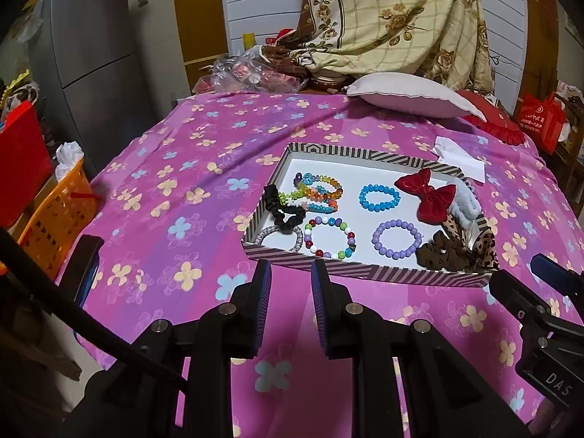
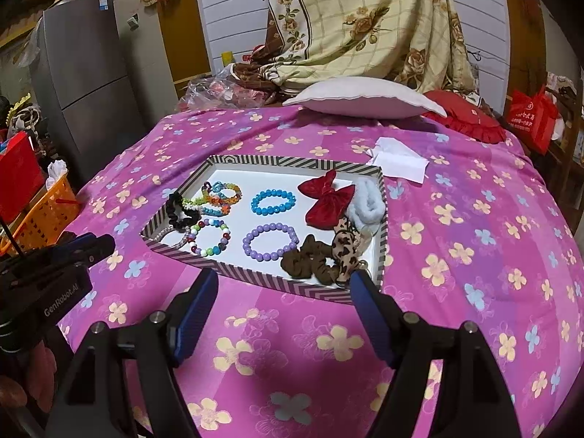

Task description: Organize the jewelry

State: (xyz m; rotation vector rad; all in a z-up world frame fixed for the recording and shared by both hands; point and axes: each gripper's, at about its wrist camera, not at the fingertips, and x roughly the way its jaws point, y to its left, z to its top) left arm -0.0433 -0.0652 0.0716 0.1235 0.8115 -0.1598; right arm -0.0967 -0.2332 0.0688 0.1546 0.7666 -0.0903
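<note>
A striped shallow box (image 1: 330, 270) (image 2: 255, 162) lies on the pink flowered cloth. In it are a blue bead bracelet (image 1: 379, 196) (image 2: 273, 201), a purple one (image 1: 397, 238) (image 2: 270, 241), a multicolour one (image 1: 330, 238) (image 2: 211, 238), a tangle of coloured bracelets (image 1: 317, 191), a black scrunchie (image 1: 283, 208), a red bow (image 1: 427, 194) (image 2: 326, 197), a brown scrunchie (image 1: 447, 252) (image 2: 310, 255) and a leopard bow (image 2: 345, 244). My left gripper (image 1: 291, 273) hovers just before the box's near edge, jaws a narrow gap apart, empty. My right gripper (image 2: 284, 284) is open wide and empty, at the box's near edge.
A white pillow (image 1: 412, 95) and red cushion (image 1: 492, 120) lie at the far side. White paper (image 1: 460, 158) lies behind the box. An orange basket (image 1: 54, 215) and grey fridge (image 1: 98, 54) stand left of the table. A red bag (image 1: 544, 120) is far right.
</note>
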